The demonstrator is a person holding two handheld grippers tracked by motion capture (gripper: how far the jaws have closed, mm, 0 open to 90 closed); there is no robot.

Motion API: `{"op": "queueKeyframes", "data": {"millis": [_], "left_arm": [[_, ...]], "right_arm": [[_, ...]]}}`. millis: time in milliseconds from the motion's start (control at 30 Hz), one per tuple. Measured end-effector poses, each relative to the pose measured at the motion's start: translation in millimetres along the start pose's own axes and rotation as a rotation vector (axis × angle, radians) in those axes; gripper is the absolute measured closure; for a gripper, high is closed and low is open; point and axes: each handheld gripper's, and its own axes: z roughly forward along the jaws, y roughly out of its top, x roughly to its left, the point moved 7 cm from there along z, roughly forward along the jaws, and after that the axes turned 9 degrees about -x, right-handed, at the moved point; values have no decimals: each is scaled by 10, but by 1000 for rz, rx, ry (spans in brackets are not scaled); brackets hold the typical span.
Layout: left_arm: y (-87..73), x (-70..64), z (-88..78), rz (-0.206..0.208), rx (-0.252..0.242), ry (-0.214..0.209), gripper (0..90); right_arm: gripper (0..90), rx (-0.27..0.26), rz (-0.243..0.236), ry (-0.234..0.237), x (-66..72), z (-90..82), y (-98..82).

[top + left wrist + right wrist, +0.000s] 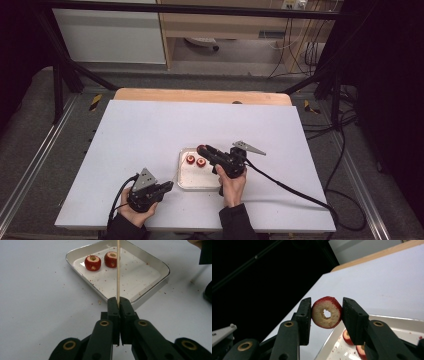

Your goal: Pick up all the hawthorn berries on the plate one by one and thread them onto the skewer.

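— Where are we with the skewering?

— Early, I'd say. My left gripper (118, 305) has its jaws pressed together on the wooden skewer (118, 270), and nothing is threaded on the part of the stick I can see. My right gripper (326, 312) is pinching one red fruit piece (326, 312) by its sides, with the cored hole facing back at the camera — so the first piece is picked up but not yet on the stick.

— And what's left?

— Two more cored pieces (92, 262) lie in the white tray (150, 263), side by side in its far corner from the left gripper. By my reading, all three still have to go on.

— Where does the held piece sit relative to the stick?

— From above, the right gripper (206, 150) holds it over the far edge of the tray (181, 172), ahead of my right hand (232, 185). The left gripper (167, 187) rests just beside the tray's near corner, with the skewer slanting up over it. The stick's tip and the piece are apart — I can't tell how closely the hole lines up with the stick.

— Next move?

— Bring hole and tip together, carefully; the stick is thin and could slip off the core.
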Motion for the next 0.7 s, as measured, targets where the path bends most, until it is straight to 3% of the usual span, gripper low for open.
{"op": "queueKeyframes", "data": {"millis": [367,500,700], "left_arm": [[77,-114,128,-31,-34,2,879],[107,-125,161,-23,-19,18,879],[174,-157,207,-29,-16,10,879]], "right_arm": [[606,-103,29,14,13,17,115],[607,-155,51,25,20,24,159],[607,-195,55,38,27,25,185]]}}
